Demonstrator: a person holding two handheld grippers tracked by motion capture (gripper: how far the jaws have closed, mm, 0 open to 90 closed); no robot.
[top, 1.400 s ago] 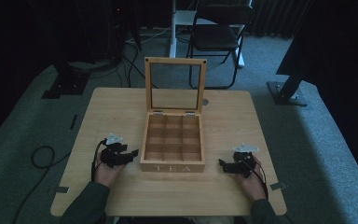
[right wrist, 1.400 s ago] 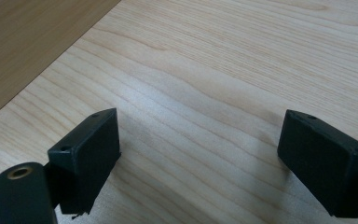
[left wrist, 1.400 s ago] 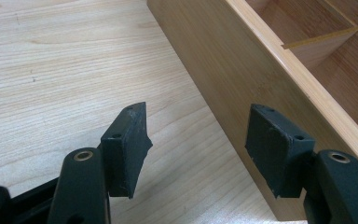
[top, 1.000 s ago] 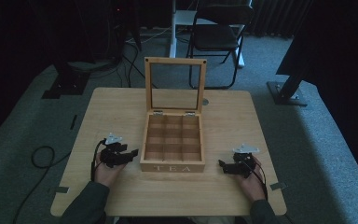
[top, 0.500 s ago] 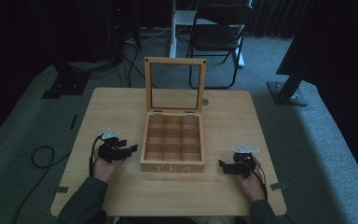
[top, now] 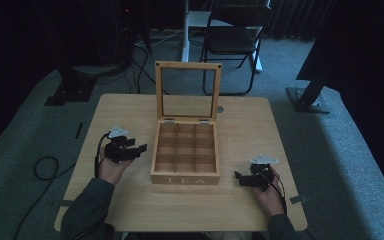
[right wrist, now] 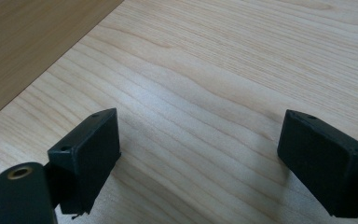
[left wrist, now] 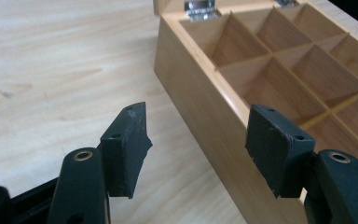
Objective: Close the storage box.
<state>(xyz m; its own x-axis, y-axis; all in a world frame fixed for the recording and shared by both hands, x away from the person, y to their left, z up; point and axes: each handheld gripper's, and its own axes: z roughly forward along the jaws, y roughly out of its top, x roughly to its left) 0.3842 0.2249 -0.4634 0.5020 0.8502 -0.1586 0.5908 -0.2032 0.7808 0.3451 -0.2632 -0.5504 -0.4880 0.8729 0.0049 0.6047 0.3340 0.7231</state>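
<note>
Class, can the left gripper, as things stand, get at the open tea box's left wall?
Probably yes. The left gripper stands open right beside the tea box, with bare table between them. In the left gripper view its jaws already straddle the box's left wall, and nothing blocks the way.

The light wooden bench carries one open tea box, standing between the left gripper and the right gripper.

The left claw gapes empty over the counter, straddling the wooden box's near wall, seemingly untouched.
</note>
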